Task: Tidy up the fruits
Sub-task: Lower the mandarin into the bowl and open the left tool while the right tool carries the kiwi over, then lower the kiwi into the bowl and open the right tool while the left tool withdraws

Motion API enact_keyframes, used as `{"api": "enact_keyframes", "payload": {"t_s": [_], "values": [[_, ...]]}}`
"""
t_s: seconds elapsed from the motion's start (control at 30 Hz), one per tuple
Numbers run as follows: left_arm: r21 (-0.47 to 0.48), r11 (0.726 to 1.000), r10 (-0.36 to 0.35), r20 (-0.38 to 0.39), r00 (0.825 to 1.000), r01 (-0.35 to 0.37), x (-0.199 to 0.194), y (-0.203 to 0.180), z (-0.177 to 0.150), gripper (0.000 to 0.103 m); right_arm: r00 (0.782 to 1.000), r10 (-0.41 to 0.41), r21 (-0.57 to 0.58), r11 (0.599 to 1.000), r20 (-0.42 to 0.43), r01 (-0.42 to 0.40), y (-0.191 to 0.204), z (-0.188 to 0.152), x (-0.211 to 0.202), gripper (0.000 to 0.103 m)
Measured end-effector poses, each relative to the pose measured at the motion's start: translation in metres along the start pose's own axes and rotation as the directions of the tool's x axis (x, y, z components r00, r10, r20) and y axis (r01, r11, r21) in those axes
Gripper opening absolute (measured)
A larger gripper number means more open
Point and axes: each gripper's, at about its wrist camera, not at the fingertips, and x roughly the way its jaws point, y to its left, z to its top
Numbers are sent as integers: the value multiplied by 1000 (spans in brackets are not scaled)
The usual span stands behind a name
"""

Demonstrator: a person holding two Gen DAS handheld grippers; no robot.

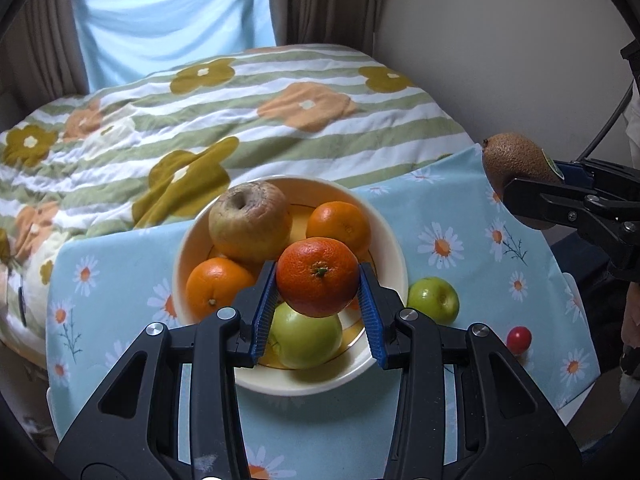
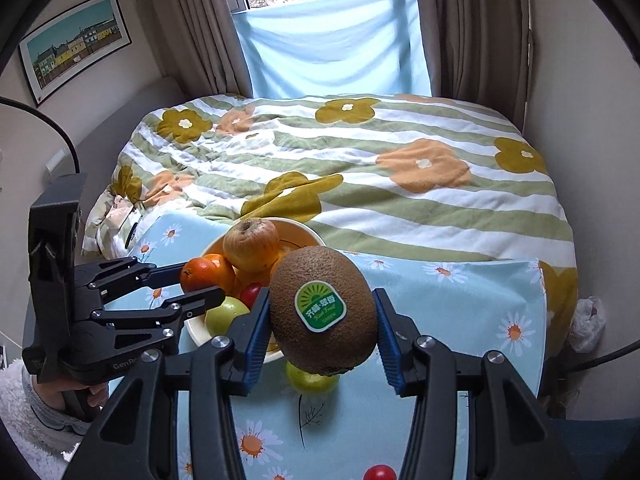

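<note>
My left gripper (image 1: 318, 280) is shut on a dark orange tangerine (image 1: 318, 276), held just above a cream bowl (image 1: 384, 216). Inside the bowl lie a wrinkled yellowish apple (image 1: 250, 222), two oranges (image 1: 218, 286) (image 1: 338, 224) and a green apple (image 1: 306, 340). At the right edge of the left wrist view, my right gripper (image 1: 532, 188) is shut on a brown kiwi (image 1: 516, 160). In the right wrist view the kiwi (image 2: 324, 310), with a green sticker, sits between the blue pads of my right gripper (image 2: 324, 316), above the table to the right of the bowl (image 2: 196, 330).
A small green apple (image 1: 434, 300) and a red cherry tomato (image 1: 519, 340) lie on the daisy tablecloth (image 1: 460, 248) right of the bowl. A bed with a flowered quilt (image 1: 240, 112) lies behind the table. A hand in a fleecy sleeve (image 2: 24, 420) holds the left gripper.
</note>
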Motion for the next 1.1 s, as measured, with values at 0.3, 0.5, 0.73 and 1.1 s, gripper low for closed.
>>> {"api": "enact_keyframes", "payload": {"t_s": [0.3,0.5,0.73,1.1], "values": [[52,999,0,-51,999,3,32,9,8,44,1000,7,49,999,-23,-5,0,12,29,45],[30,999,-31,-52,998,33,32,14,10,68,999,-4,67,998,-32,6,-1,15,38,45],[41,999,-25,12,1000,25,7,17,10,103,1000,-15,68,998,-27,17,2,18,38,45],[-48,998,49,25,998,-48,-25,50,-9,103,999,31,23,999,-44,-30,19,25,50,45]]}}
